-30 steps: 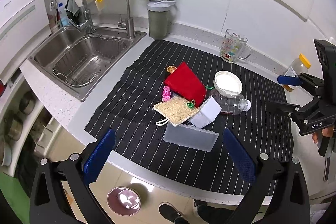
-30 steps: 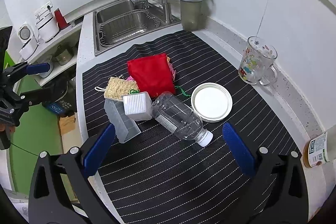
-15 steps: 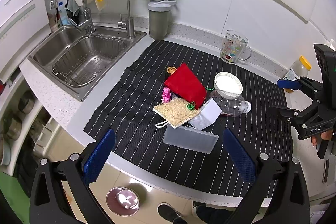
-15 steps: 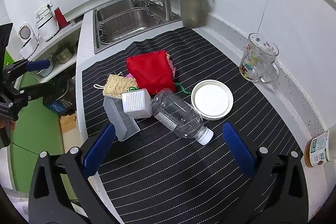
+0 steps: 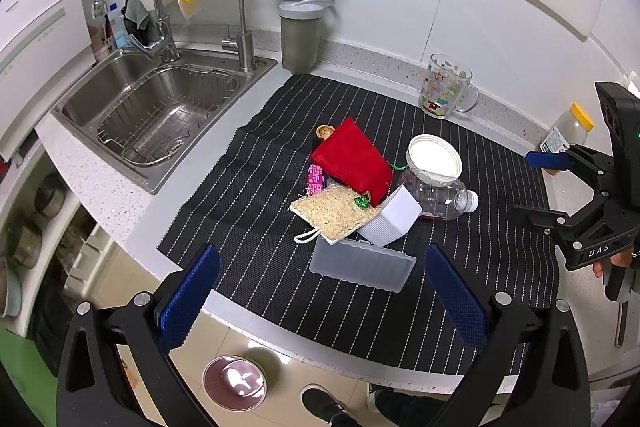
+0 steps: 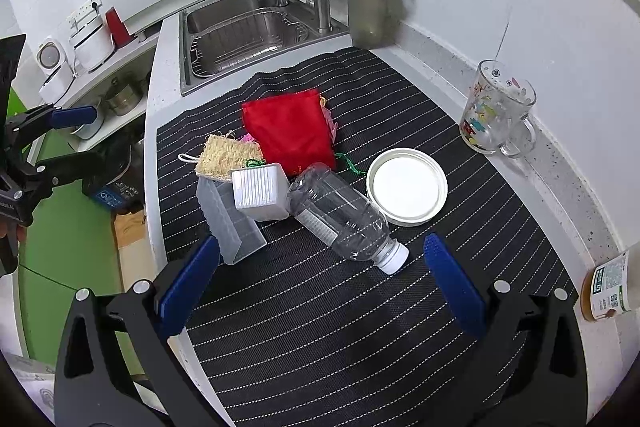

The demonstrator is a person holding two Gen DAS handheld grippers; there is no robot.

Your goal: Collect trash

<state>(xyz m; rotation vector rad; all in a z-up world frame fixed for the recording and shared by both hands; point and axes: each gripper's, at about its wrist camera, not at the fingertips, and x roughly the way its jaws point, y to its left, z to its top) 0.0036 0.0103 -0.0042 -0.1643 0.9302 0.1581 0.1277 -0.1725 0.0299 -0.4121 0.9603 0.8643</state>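
yellow-lidded jar [image 6: 608, 287] cut off, label unreadable

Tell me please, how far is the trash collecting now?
Nothing looks collected yet. The bottle, white lid, red pouch, scrubber, white box and clear case all lie on the striped mat. Nothing is in hand: the left tongs and right tongs are open, above the mat. Every item is left to pick up.

Bare mat [image 6: 328, 327] before bottle [image 6: 340, 215]
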